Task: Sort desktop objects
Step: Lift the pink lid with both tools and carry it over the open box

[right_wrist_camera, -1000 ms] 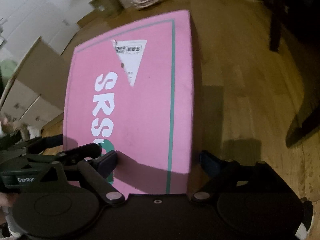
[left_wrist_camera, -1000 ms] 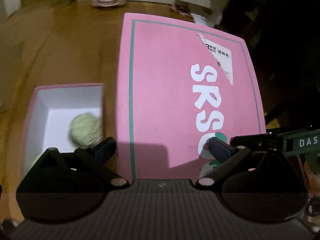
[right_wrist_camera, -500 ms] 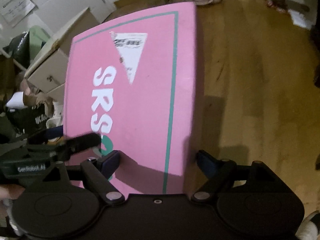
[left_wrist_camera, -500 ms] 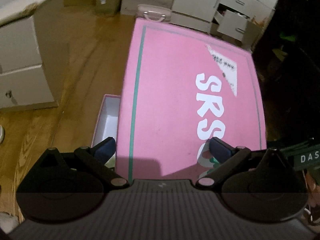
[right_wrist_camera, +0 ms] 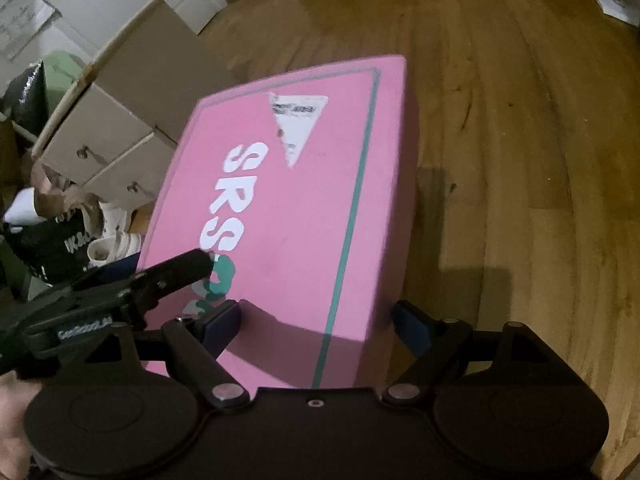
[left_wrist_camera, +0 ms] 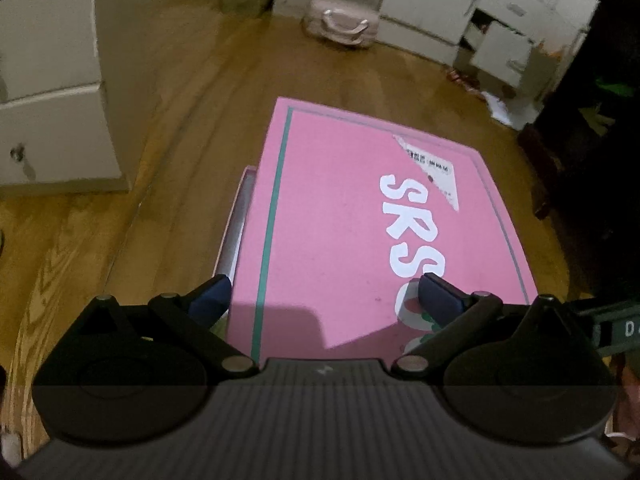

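Warm wooden floor (left_wrist_camera: 120, 240), pale drawer cabinets (left_wrist_camera: 52, 92), a pink bag (left_wrist_camera: 340, 26) beyond.

Matt pink cardboard lid (left_wrist_camera: 340, 216), glossy wood-grain floor (right_wrist_camera: 520, 160), torn paper label (right_wrist_camera: 296, 124)

wooden floor (left_wrist_camera: 168, 128), pink handbag (left_wrist_camera: 342, 26), drawer cabinet (left_wrist_camera: 52, 92)

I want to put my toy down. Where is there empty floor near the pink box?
Bare wooden floor lies along the pink lid's green-striped side. More floor lies between the lid, the drawer cabinet and the pale bag. The side with shoes and a dark bag is crowded.
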Demonstrator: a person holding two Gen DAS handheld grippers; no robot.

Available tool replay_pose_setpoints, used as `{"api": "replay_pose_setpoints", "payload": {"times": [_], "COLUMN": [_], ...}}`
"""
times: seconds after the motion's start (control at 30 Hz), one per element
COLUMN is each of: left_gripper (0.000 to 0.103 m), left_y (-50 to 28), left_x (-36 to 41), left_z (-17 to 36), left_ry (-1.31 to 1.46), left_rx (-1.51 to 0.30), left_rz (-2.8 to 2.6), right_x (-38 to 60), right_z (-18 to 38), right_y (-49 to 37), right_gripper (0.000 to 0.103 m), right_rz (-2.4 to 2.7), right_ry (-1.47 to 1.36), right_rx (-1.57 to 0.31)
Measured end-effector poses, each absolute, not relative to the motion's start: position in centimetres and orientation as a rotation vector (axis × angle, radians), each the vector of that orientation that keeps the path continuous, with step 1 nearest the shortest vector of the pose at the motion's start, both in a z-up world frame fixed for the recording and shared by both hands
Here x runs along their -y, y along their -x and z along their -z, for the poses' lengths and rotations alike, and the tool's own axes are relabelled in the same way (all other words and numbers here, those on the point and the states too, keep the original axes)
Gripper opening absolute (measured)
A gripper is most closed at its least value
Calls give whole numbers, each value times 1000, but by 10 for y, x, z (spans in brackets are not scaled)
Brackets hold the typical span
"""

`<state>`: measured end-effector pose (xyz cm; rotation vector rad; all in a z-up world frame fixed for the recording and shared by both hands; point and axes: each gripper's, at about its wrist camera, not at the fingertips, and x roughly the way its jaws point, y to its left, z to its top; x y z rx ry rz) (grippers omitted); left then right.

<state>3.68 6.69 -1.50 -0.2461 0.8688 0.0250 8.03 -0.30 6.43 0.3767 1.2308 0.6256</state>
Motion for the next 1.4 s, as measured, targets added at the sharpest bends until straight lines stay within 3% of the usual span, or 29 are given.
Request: {"api": "replay_pose_setpoints", "payload": {"times": [1.4], "left_gripper": [101], "left_y": [-73], "left_x": [-64], "left_z": [51], "left_ry": [52], "left_rx": [-903], "left_rz": [-53], "right_x": [-36], "right_z": [-3], "right_y": [-101], "right_gripper": [87], "right_rz": [-615], "right_ry": [-433], "right_rx": [-1228]}}
